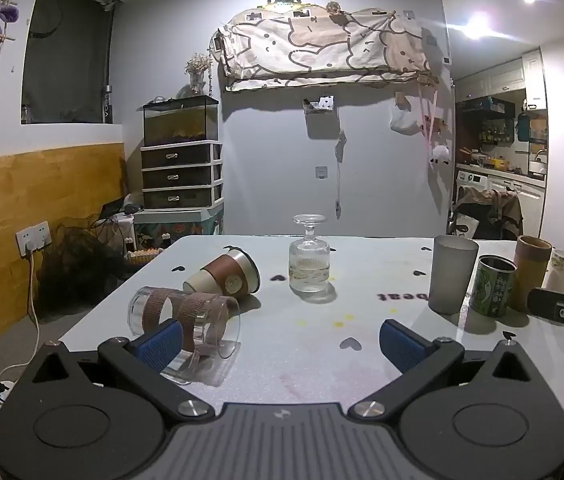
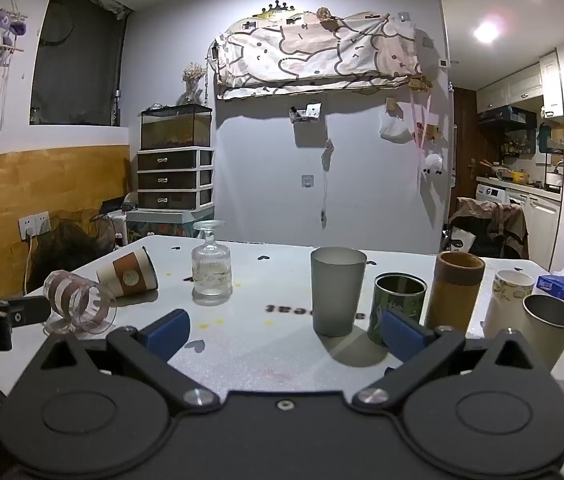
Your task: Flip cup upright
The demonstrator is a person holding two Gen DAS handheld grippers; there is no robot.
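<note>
clear glass cup with 2 brown bands (image 1: pixel 184 330): on its side on white table (image 1: pixel 305 344), just beside left gripper (image 1: pixel 280 340); left gripper and right gripper (image 2: pixel 287 332) both spread, empty, likely approaching.

A pale surface (image 2: pixel 282 364) printed with small black hearts is carrying everything. At frame left, a clear banded glass (image 2: pixel 80 304) and a paper cup (image 2: pixel 128 276) are lying on their sides. A stemmed glass (image 2: pixel 210 268) is standing inverted. Right of centre, a grey tumbler (image 2: pixel 335 292), green tin (image 2: pixel 397 304), brown tube (image 2: pixel 455 292), white cup (image 2: pixel 507 300), metal cup (image 2: pixel 547 332) and tissue box (image 2: pixel 563 288) are sitting upright.
</note>
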